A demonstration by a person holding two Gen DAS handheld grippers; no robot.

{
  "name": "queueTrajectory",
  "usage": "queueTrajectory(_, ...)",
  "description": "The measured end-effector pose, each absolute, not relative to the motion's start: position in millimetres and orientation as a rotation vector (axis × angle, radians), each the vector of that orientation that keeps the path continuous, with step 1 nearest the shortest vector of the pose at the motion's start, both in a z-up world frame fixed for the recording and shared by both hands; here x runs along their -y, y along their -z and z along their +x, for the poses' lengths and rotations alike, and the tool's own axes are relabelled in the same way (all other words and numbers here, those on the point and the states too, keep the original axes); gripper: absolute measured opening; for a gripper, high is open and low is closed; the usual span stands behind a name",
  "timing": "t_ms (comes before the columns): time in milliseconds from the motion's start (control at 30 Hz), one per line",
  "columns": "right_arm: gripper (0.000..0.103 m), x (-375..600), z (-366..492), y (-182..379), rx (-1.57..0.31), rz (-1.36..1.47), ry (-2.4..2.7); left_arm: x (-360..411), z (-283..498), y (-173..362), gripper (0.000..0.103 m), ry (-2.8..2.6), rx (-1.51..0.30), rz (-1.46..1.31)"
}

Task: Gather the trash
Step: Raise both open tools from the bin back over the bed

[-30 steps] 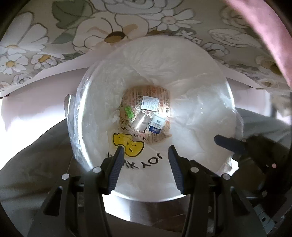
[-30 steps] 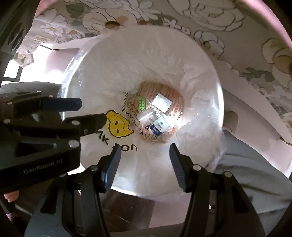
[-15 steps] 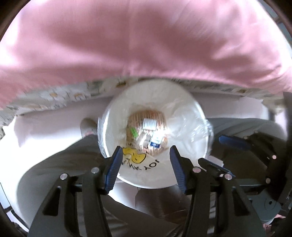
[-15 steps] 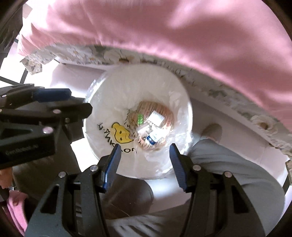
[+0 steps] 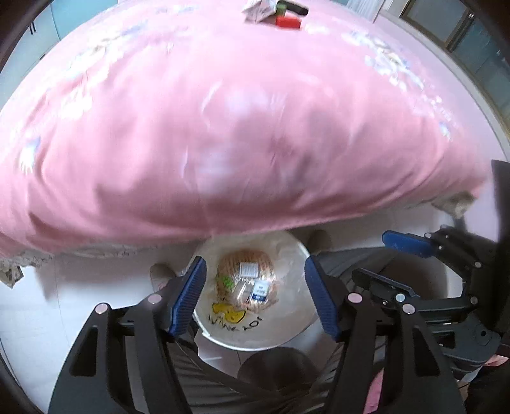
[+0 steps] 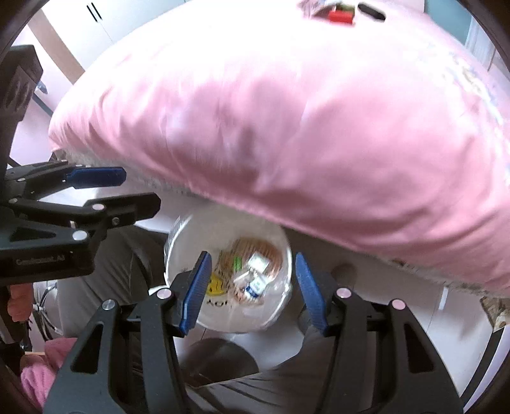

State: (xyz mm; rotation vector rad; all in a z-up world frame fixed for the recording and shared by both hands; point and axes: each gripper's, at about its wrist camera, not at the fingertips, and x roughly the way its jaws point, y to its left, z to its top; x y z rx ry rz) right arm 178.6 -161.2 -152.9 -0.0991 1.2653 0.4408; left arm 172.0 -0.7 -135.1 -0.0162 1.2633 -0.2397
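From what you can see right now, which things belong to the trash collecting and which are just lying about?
For the job:
- white bin, lined with a clear bag
- wrappers and packets at the bottom of the bin
- small items on the far side of the bed, possibly trash, too blurred to tell
- left gripper and right gripper, both empty

Just there:
- pink duvet
- person's trouser legs

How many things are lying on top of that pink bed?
3, clustered at the bed's far edge: a red box, a black item behind it, a crumpled wrapper beside. More may be hidden.
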Motion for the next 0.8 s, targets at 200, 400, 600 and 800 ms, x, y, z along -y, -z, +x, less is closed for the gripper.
queueTrajectory(200,0.056,165,188,115,-1.188,-0.089,-0.438,8,190,101,0.069,0.246,-1.198,-0.015)
queueTrajectory(400,0.056,167,201,88,-1.126,-0.094,-0.428,12,213,84,0.07,0.251,-1.164,-0.01)
queueTrajectory(600,0.056,172,220,73,-1.082,-0.102,-0.417,15,235,66,0.07,0.257,-1.132,-0.004)
queueTrajectory(800,0.056,176,250,64,-1.047,-0.111,-0.404,15,264,55,0.07,0.246,-1.108,0.012)
